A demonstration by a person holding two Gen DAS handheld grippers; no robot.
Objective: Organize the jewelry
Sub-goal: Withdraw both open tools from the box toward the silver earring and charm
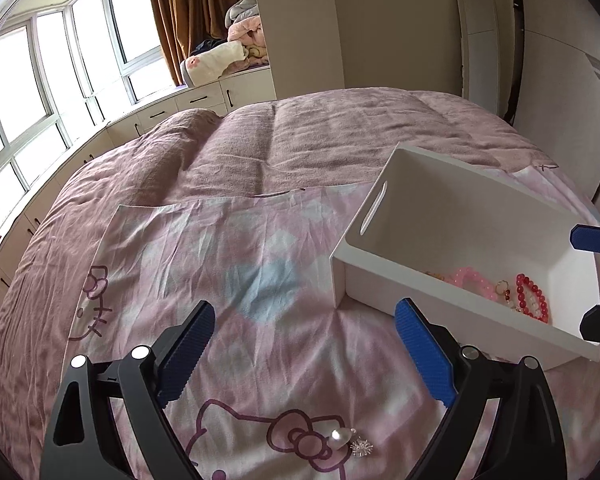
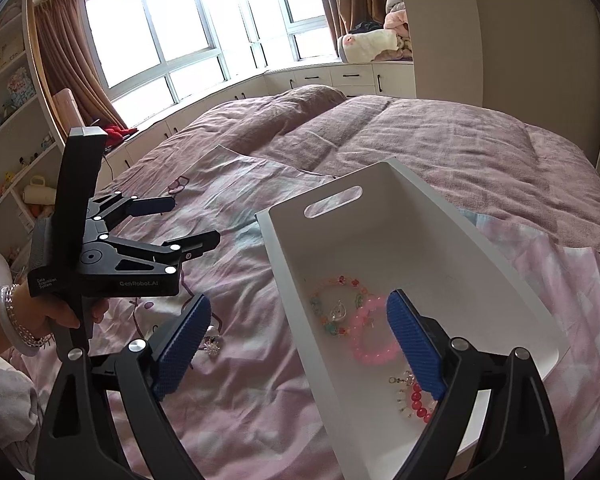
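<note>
A white box (image 1: 380,248) with handle slots sits on the bed; it also shows in the right wrist view (image 2: 284,248). Inside lie a pink bead bracelet (image 2: 370,340), a red bead bracelet (image 1: 534,296), a multicoloured bracelet (image 2: 332,304) and a small gold charm (image 1: 502,287). A pearl and sparkly earring (image 1: 350,442) lies on the Hello Kitty sheet; it also shows in the right wrist view (image 2: 212,346). My left gripper (image 1: 304,344) is open and empty above the earring. My right gripper (image 2: 296,344) is open and empty, straddling the box's left wall.
The pink Hello Kitty sheet (image 1: 228,264) covers the near bed, with a mauve blanket (image 1: 340,132) behind. Windows, low cabinets and folded bedding (image 1: 236,48) stand at the back. Shelves (image 2: 8,120) stand at left.
</note>
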